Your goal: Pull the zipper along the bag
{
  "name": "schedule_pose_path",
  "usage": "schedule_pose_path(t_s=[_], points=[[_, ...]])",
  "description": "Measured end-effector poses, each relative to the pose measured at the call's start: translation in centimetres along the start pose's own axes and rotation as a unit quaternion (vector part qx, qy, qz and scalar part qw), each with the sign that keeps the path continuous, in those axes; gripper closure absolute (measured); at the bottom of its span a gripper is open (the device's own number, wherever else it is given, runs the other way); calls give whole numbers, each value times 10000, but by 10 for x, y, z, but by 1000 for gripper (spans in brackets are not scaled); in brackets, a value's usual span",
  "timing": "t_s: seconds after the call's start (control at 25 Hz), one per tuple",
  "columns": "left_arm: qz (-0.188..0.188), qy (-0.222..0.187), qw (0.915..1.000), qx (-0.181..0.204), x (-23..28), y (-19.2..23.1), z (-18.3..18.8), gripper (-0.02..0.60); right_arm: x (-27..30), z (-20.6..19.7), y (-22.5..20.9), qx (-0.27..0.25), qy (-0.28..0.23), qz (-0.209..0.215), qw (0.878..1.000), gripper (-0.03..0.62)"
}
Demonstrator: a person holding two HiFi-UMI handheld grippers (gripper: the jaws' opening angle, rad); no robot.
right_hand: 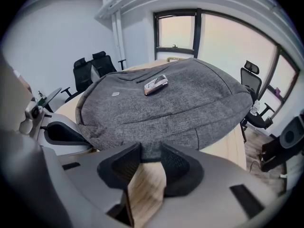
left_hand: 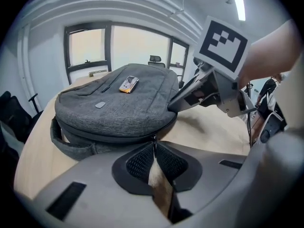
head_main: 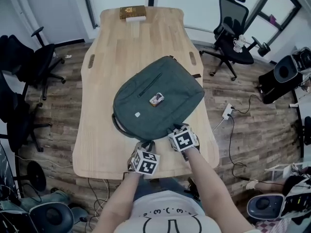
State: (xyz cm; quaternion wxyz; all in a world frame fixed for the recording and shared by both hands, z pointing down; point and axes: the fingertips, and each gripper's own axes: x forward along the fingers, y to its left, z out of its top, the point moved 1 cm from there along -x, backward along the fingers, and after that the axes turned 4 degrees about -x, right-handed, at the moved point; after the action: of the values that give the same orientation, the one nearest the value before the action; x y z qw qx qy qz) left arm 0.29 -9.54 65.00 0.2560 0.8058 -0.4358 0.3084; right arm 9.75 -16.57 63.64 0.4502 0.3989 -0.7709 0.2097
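Head view: bag (head_main: 170, 81) zipped (contents hidden) | left tool (left_hand: 155, 148) pinches zipper pull (left_hand: 154, 139) | right tool (right_hand: 150, 152) grips bag edge

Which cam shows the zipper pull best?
Left gripper view: the zipper pull is pinched in the left gripper, at the edge of the bag. Head view: that gripper hides it. Right gripper view: bag fabric only.

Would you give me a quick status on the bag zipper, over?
Left claw shut on zipper pull. Right claw clamped on near edge of backpack. Backpack flat on table. Small packet on top, clear of the zipper.
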Motion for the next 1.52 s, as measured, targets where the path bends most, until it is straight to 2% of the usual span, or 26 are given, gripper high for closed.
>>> schedule_pose_path(t_s=[0.12,0.2,0.28,0.44,0.52,0.72,0.92,1.32,1.52], points=[[315,-34,9995,-93,4,0,0,561,0,0,0,-15,-8,17,10000,407],[395,-60,9988,-287,3,2,-1,563,1,0,1,-27,-4,25,10000,407],[334,3,9984,-462,0,4,-3,563,1,0,1,-38,-4,39,10000,407],[-96,229,9980,-583,-13,5,-3,564,-1,-1,-1,-29,-115,97,9999,407],[-129,338,9981,-508,-20,10,-3,563,-1,-2,-2,-31,-208,114,9997,407],[86,509,9978,-427,-36,35,-6,563,1,-1,-2,-75,-222,213,9995,407],[245,557,9973,-414,-48,63,-6,563,0,-2,-2,-115,-161,248,9995,408],[539,697,9961,-3,-54,121,6,561,0,2,4,-251,-60,349,9991,411],[618,771,9951,55,-56,155,13,561,-1,1,5,-377,10,365,9986,414]])
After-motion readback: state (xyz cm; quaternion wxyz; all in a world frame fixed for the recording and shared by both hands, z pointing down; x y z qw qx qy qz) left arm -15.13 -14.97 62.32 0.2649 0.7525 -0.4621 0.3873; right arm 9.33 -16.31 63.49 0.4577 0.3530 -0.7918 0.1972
